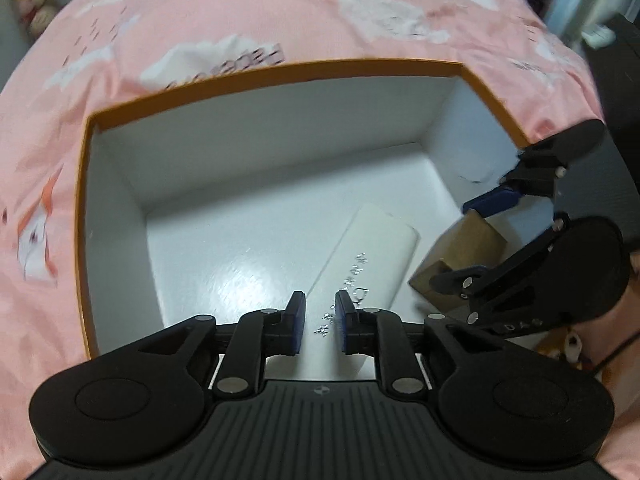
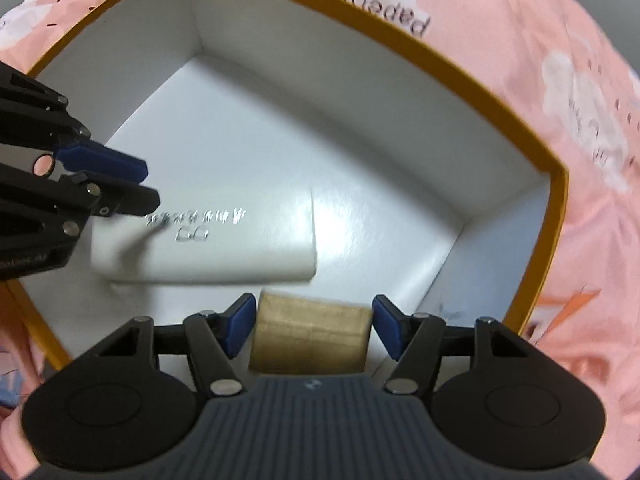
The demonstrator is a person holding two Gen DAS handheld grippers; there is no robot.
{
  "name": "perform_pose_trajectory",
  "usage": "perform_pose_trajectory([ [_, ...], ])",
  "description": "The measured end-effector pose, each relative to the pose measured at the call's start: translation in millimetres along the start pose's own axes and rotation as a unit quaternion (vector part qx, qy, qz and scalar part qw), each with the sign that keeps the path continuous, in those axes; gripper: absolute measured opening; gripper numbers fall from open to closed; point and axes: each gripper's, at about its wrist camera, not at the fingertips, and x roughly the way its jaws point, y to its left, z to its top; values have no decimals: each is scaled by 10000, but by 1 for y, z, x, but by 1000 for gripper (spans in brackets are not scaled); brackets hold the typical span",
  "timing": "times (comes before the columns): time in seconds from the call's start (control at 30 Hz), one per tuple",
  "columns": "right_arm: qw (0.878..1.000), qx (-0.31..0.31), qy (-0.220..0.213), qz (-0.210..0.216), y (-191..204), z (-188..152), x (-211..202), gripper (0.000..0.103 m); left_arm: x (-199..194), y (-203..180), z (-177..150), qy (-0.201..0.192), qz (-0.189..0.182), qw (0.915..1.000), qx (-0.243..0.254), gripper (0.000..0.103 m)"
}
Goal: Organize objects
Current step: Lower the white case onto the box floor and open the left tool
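Note:
An open box with an orange rim (image 1: 280,72) (image 2: 440,64) and white inside lies on pink bedding. On its floor rests a flat white packet with silver lettering (image 1: 372,252) (image 2: 224,248). My left gripper (image 1: 321,322) (image 2: 148,184) hangs over the packet's near end; its blue pads stand a little apart with only the packet's top face showing in the gap. My right gripper (image 2: 313,330) (image 1: 464,240) is shut on a brown block (image 2: 308,336) (image 1: 452,256), a pad on each side. It holds the block tilted, just inside the box's right corner.
Pink bedding with white cloud prints (image 1: 240,12) (image 2: 520,20) surrounds the box on all sides. Dark furniture (image 1: 616,60) stands beyond the bed at the far right. The left and far parts of the box floor (image 1: 224,240) are bare white.

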Motion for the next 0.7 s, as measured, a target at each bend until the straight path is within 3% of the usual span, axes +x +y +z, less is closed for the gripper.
perform_pose_trajectory([
  [0.07, 9999, 41, 58, 121, 0, -1, -4, 66, -1, -6, -2, -43, -12, 9994, 332, 37],
  [0.17, 9998, -44, 192, 84, 4, 0, -7, 65, 5, -20, 3, -48, 14, 9967, 808, 44],
  [0.4, 9979, -313, 540, 175, 3, 8, -1, 63, 31, -43, 16, 375, 256, 9839, 1728, 48],
  [0.5, 9977, -296, 569, 214, 1, 12, 0, 63, 39, -45, 23, 669, 126, 9803, 1852, 51],
  [0.6, 9980, -207, 516, 284, -3, 14, -2, 62, 45, -50, 29, 780, 281, 9735, 2129, 57],
  [0.7, 9981, -76, 407, 457, -11, 15, -3, 62, 50, -45, 36, 907, 174, 9752, 2012, 61],
])
